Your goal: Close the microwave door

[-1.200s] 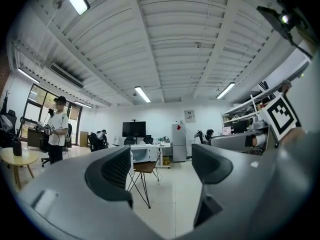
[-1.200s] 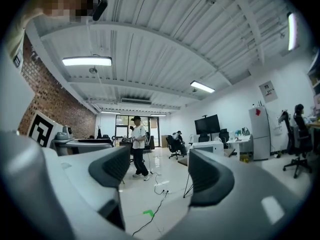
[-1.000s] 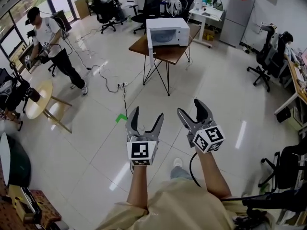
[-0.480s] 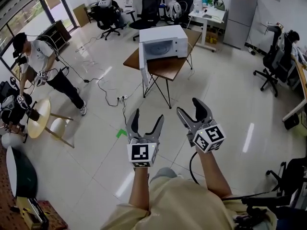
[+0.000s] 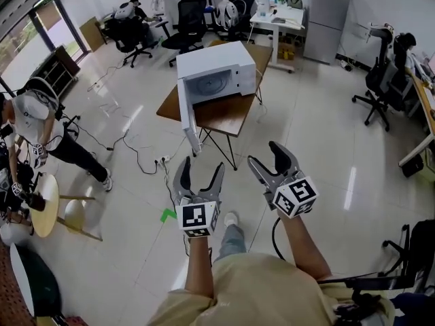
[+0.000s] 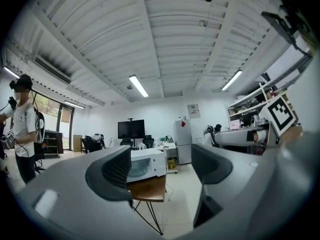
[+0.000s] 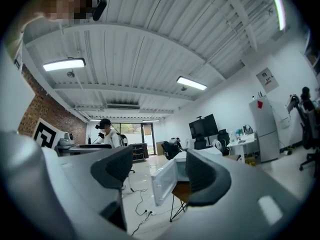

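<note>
Now, microwave [image 5: 216, 73]: a white box on a brown table [image 5: 221, 117], far across the room from both claws
Door [image 5: 188, 117]: wide open; it swings out to the left side of the box and hangs past the table edge, so you can see into the oven
Left gripper [image 5: 201, 167]: held up over the floor, pointing toward the table; its two jaws are far apart and hold nothing; in the left gripper view the microwave and the table show small in the gap between the jaws
Right gripper [image 5: 264, 153]: just beside the left one, not touching it; its jaws are spread wide too, with nothing in them; in the right gripper view the open door shows in the gap between the jaws
Cubes: each claw has a cube with black and white squares at its back end, the left cube [image 5: 196, 217] and the right cube [image 5: 296, 197]
Arms: two bare arms reach out from a pale yellow top at the bottom of the head view, one to each claw
Floor [image 5: 319, 148]: pale, shiny tiles; a small green mark [image 5: 168, 214] lies near the left claw, and dark cables [image 5: 136, 158] run across the tiles left of the table
Other person [image 5: 34, 117]: at the left edge of the head view, in a white top and dark trousers, next to a small round table [image 5: 44, 209]
Back of the room: black office chairs [image 5: 194, 26] stand behind the microwave table
</note>
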A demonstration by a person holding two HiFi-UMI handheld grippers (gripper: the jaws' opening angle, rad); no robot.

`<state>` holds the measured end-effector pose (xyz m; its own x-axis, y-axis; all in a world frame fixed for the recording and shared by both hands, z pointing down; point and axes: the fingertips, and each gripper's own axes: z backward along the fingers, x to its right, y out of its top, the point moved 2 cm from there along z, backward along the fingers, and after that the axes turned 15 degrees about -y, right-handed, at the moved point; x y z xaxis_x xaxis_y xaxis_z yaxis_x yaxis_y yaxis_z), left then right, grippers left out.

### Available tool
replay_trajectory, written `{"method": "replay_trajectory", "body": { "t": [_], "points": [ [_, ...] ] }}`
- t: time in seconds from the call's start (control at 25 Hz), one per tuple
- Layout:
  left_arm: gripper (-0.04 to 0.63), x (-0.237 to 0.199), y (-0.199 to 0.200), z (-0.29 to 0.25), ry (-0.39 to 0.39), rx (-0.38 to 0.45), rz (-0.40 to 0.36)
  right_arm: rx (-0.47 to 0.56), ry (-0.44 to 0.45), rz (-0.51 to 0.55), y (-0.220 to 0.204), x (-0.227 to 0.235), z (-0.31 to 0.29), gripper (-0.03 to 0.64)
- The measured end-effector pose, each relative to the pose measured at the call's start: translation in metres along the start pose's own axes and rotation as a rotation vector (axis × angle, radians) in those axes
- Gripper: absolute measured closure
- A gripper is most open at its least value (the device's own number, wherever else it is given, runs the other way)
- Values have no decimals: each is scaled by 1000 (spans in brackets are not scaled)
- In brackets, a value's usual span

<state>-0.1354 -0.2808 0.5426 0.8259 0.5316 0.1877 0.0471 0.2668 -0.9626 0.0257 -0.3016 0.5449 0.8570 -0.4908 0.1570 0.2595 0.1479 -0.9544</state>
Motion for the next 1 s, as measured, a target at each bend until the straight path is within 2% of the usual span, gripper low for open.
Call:
{"method": "replay_trajectory", "body": {
  "t": [0.16,0.28,0.4,0.52,0.72,1.0],
  "points": [
    [215,-75,0,-35,22,21,16,13,0,13,9,0,-73,299],
    [215,-118,7,-59,5,52,7,29,-4,37,8,-1,-129,308],
    [215,-155,6,-76,-20,99,-4,23,7,62,-17,-9,-180,310],
    [215,-192,-15,-94,-44,95,32,-17,10,60,-46,-18,-219,310],
    [215,-230,-40,-137,-57,55,68,-64,-16,23,-59,10,-273,311],
    [218,-240,-66,-193,-9,22,58,-53,29,-16,-69,67,-317,313]
  ]
}}
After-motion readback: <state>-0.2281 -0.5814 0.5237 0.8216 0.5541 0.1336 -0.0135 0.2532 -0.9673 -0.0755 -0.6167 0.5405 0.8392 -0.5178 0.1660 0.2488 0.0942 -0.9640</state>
